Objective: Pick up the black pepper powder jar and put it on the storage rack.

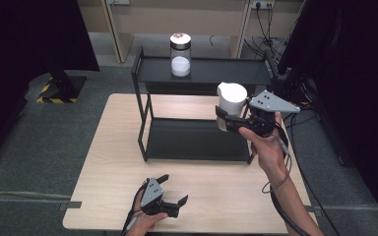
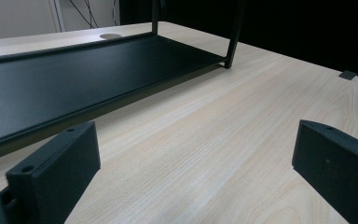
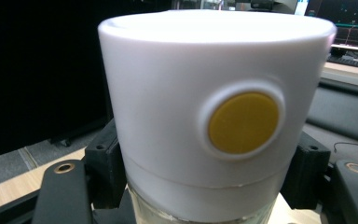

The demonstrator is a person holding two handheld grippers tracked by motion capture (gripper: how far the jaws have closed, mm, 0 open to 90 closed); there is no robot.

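White-lidded jar (image 1: 231,104): I'm pinching it upright in my right gripper (image 1: 234,120) above the rack (image 1: 197,142), keeping it level; left gripper (image 1: 170,196) is resting spread.

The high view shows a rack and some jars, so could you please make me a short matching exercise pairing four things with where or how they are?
Things:
1. Glass jar
2. White-lidded jar
3. Left gripper
4. Lower shelf

States:
A. open, low over the table
B. bare
C. standing on the top shelf
D. held in the right gripper, in the air

Pairs: 1-C, 2-D, 3-A, 4-B
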